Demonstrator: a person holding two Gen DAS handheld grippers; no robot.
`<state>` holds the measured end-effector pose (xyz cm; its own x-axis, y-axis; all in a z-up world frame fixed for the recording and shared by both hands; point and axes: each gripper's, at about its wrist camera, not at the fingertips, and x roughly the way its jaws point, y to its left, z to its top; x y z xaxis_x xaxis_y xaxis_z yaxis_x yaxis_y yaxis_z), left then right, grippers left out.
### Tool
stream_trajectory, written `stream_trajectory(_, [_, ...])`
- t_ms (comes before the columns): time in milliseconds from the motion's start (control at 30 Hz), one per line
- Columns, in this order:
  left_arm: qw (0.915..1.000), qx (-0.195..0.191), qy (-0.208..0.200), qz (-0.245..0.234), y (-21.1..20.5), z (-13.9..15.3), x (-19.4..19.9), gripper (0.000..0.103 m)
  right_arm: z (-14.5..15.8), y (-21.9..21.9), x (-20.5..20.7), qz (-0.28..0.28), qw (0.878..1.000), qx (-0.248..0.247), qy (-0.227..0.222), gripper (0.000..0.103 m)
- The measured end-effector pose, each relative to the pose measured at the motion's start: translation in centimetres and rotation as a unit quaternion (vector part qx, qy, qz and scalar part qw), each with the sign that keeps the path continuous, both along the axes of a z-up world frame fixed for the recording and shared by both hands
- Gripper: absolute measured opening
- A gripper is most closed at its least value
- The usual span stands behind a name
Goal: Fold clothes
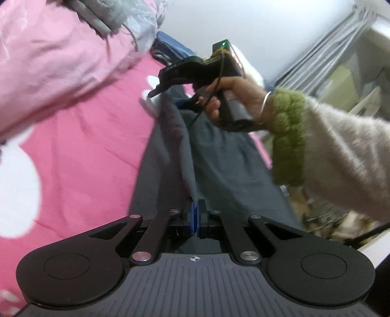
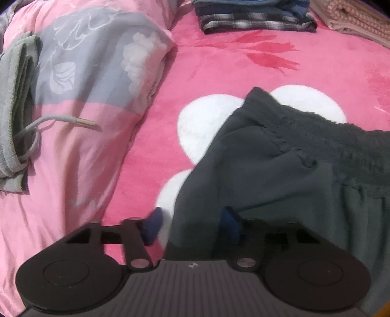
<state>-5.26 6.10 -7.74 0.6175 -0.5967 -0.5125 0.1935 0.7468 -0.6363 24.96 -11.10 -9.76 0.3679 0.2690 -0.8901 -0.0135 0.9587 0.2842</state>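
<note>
The dark grey trousers [image 1: 219, 158] lie stretched across the pink blanket [image 1: 85, 158], running from the bottom centre of the left wrist view toward the upper middle. At the bottom centre of that view the left gripper [image 1: 195, 217] has its blue pads pressed together on a fold of the trousers' fabric. In the upper middle, a hand [image 1: 231, 97] in a fuzzy cream sleeve with a green cuff [image 1: 290, 136] holds the right gripper [image 1: 156, 91] over the far end of the garment. In the right wrist view the elastic waistband [image 2: 329, 136] sits at centre right over a white patch of the blanket, and the edge of the trousers lies between the blue pads [image 2: 153, 226], which stand partly apart; blur makes it hard to say whether they press the cloth. A pink and grey pillow [image 2: 92, 73] fills the upper left, and folded clothes [image 2: 256, 17] are stacked along the top edge.
</note>
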Motion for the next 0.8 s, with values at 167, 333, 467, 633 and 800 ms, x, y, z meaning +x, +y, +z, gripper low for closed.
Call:
stream_trajectory(167, [0.9985,-0.047,-0.019,-0.023,-1.6,0.6,0.3,0.000,1.0,-3.2,-1.1,0.004,1.000,-0.002,-0.016,0.005])
stream_trajectory(333, [0.9941,-0.083,-0.023,-0.066,-3.9,1.0,1.5,0.000,3.0,-7.9,-2.7,0.000,0.999,-0.004,-0.043,0.002])
stream_trajectory(467, [0.9898,-0.090,-0.021,-0.108,-7.1,1.5,2.8,0.000,4.5,-12.2,-4.2,-0.011,0.998,-0.010,-0.064,0.002])
stream_trajectory(633, [0.9822,-0.089,-0.010,-0.165,-12.1,1.6,4.2,0.000,5.5,-17.7,-5.7,-0.031,0.995,-0.006,-0.093,0.002])
stream_trajectory(800, [0.9726,-0.068,0.017,-0.221,-17.4,0.9,5.6,0.000,5.2,-23.0,-6.9,-0.051,0.993,0.007,-0.109,0.002])
